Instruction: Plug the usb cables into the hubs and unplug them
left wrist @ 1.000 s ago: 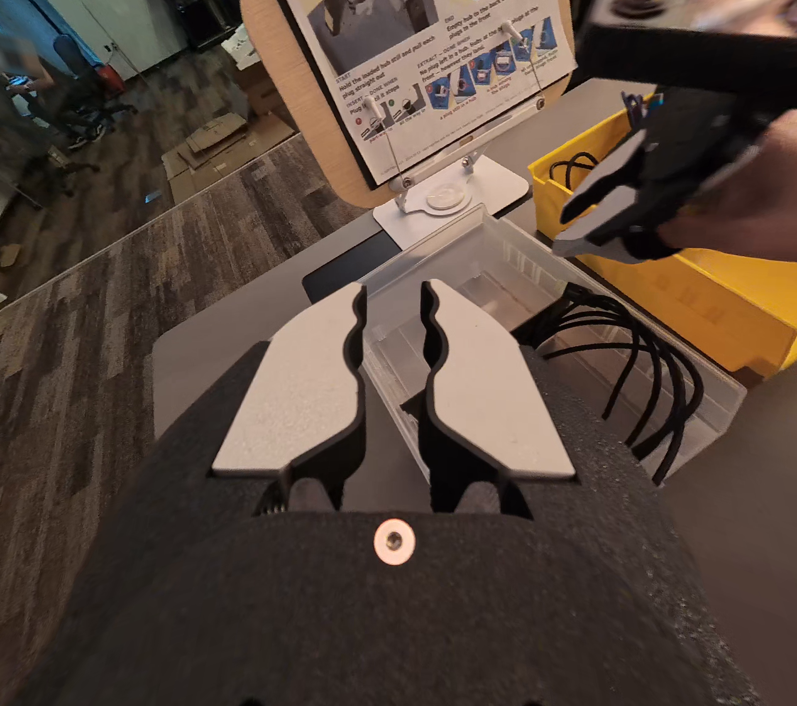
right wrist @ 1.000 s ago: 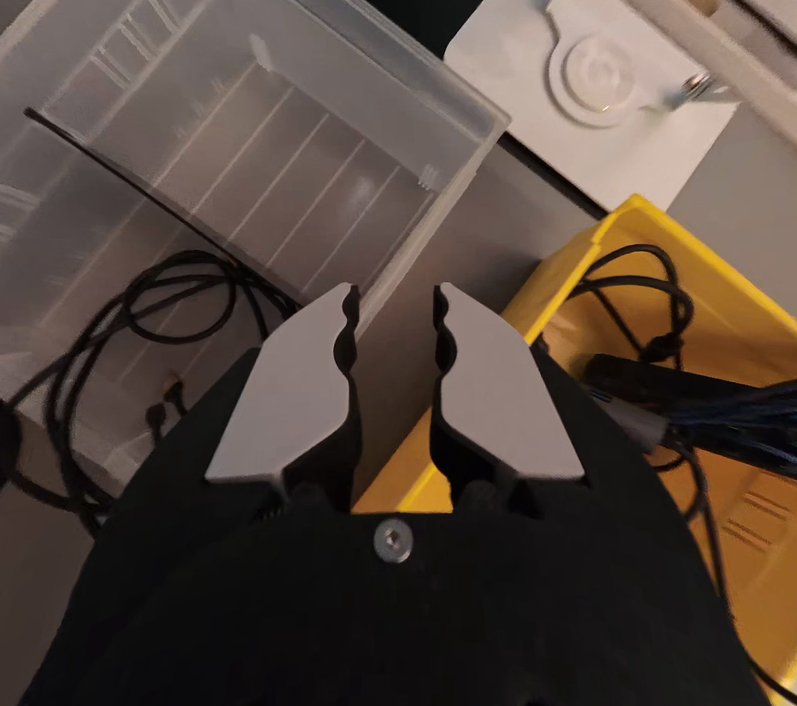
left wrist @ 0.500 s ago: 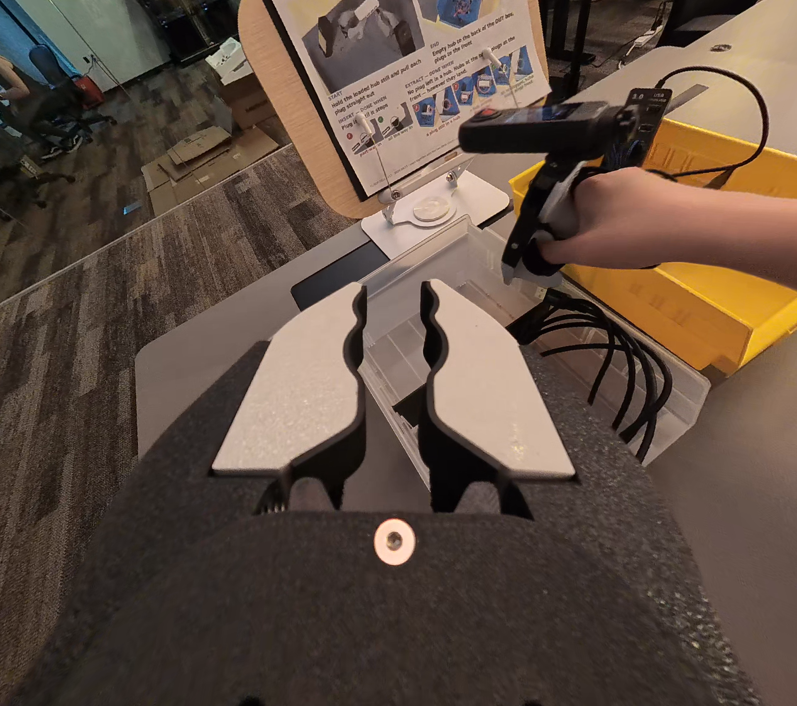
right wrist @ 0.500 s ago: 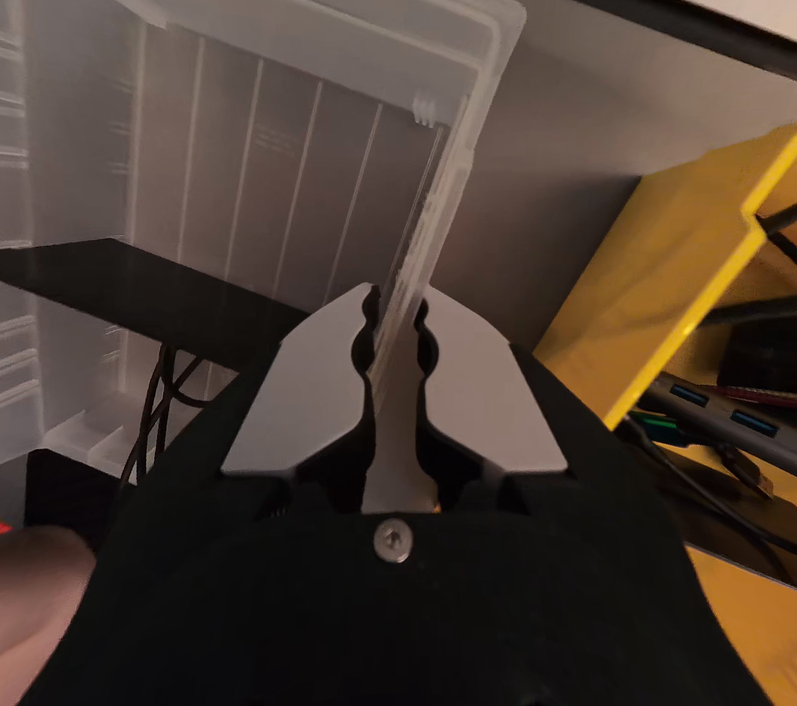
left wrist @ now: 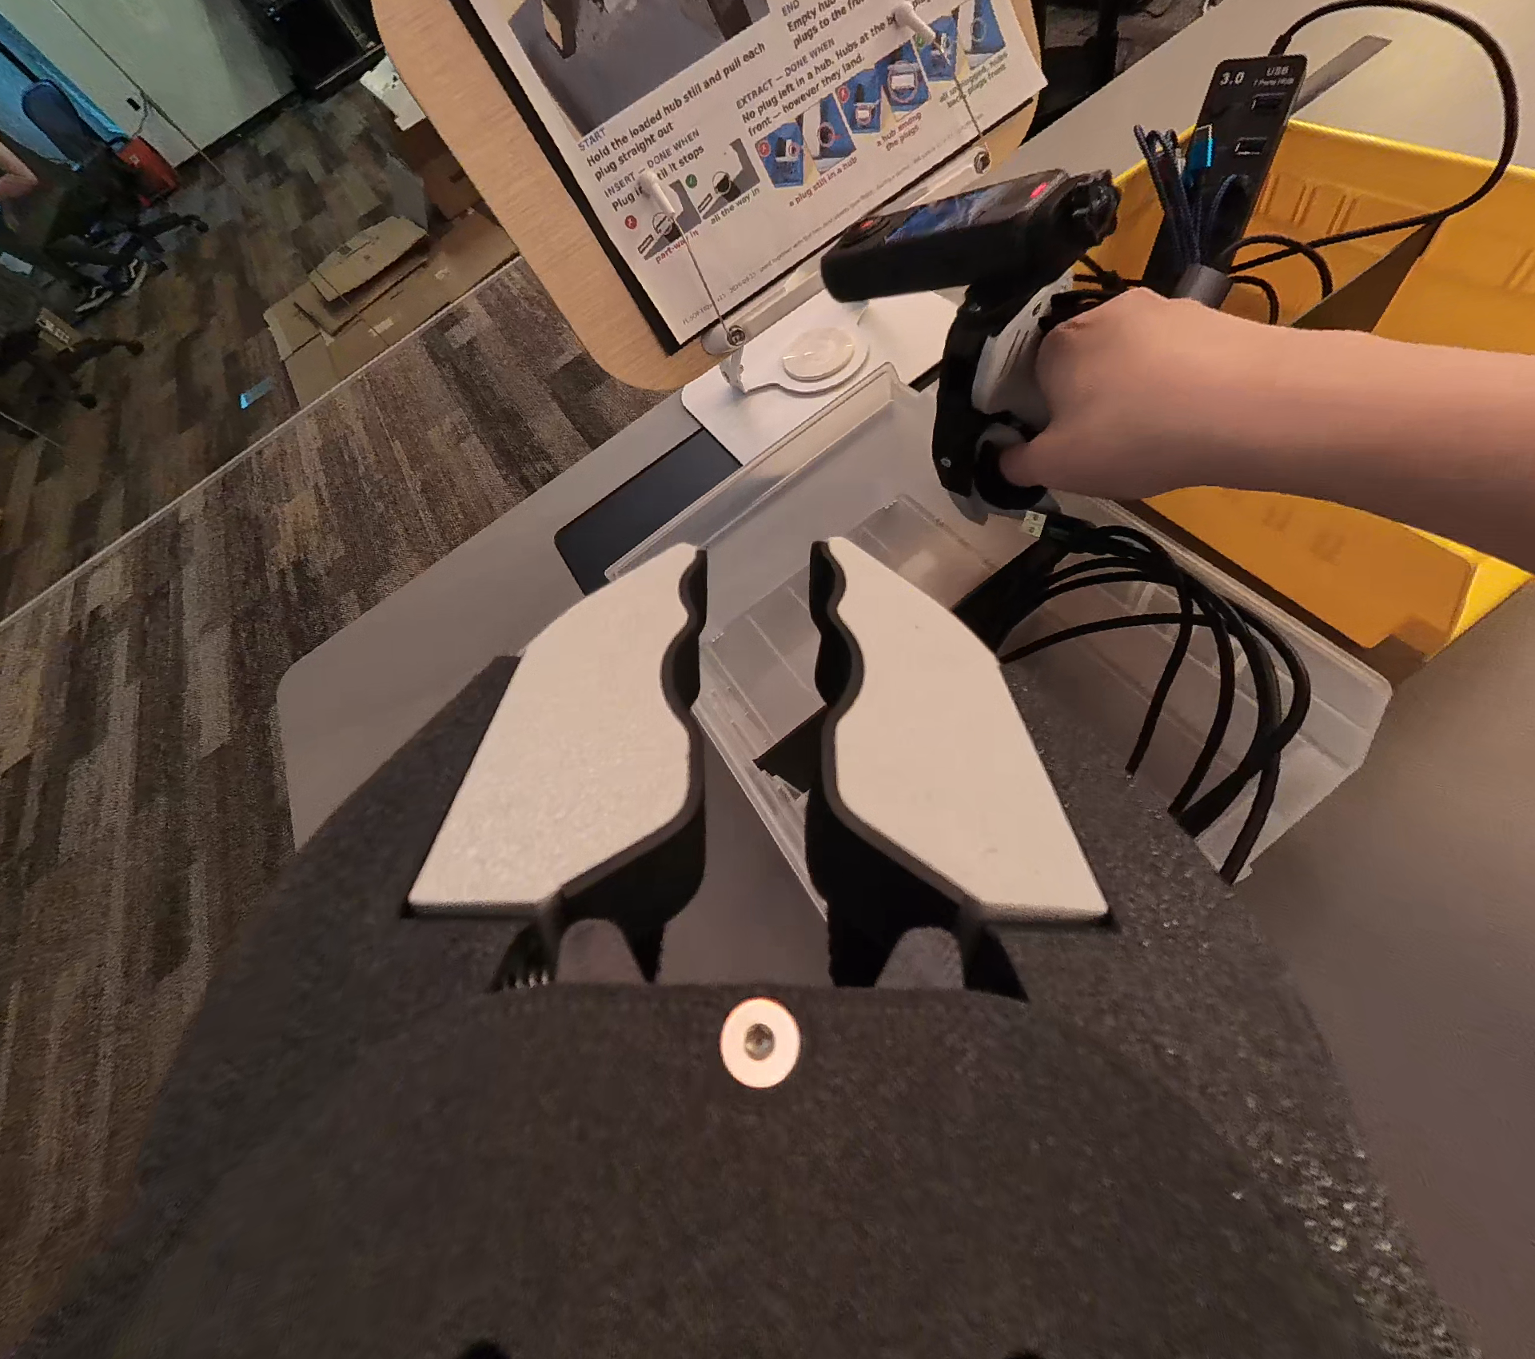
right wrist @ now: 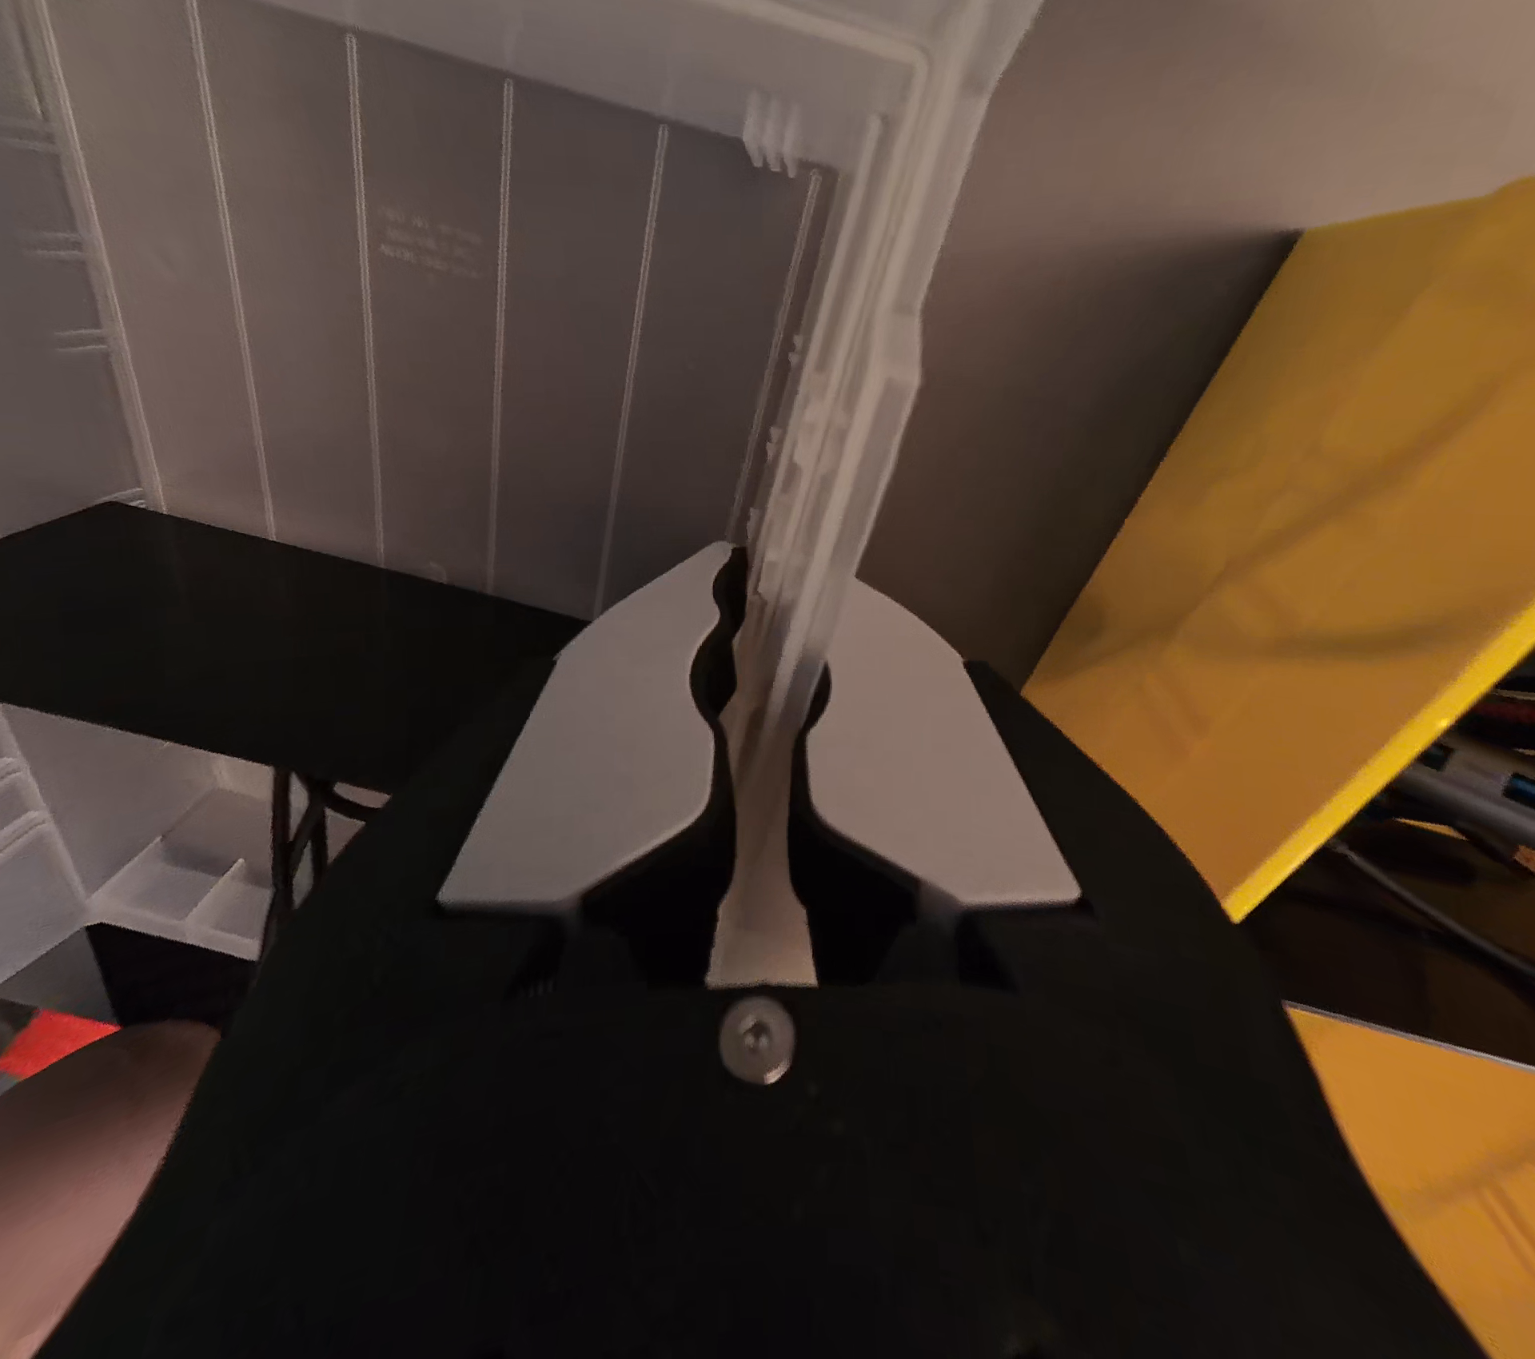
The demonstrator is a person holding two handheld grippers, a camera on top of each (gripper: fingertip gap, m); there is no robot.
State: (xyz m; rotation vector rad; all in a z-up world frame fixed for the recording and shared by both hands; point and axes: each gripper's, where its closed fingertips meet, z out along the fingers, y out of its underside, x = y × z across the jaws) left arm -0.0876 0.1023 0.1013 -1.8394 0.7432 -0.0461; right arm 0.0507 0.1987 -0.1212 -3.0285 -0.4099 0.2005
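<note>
Grey-padded and empty in the left wrist view: holding the left gripper [left wrist: 757, 559] parted by a moderate gap, hovering above the near-left corner of the clear bin [left wrist: 1362, 704], touching nothing. Seeing black usb cables [left wrist: 1229, 655] looping over that bin's right rim toward the near edge of the table [left wrist: 374, 738]. Noting a black hub [left wrist: 1246, 123] standing upright in the yellow bin [left wrist: 1329, 555] toward the table's right edge, with braided blue cables [left wrist: 1179, 198] bunched beside it. Watching the right hand [left wrist: 1096, 397] pressing the right gripper [left wrist: 993, 513] down at the clear bin's right wall.

Turning to the right wrist view: pinching the right gripper [right wrist: 772, 572] nearly closed on the clear bin's [right wrist: 872, 322] thin right wall, one finger inside, one outside, just beside the yellow bin. Glimpsing a black divider [right wrist: 249, 588] across the bin, with cable loops nearer the camera.

Judging the handling:
- Expecting the cables to be light, limp and springy, so favouring a grip on the stiff plug housing rather than the cord.
- Expecting the hub to be light and slick, likely twisting under a push, so favouring a clamp across its long flat sides, clear of the ports.
</note>
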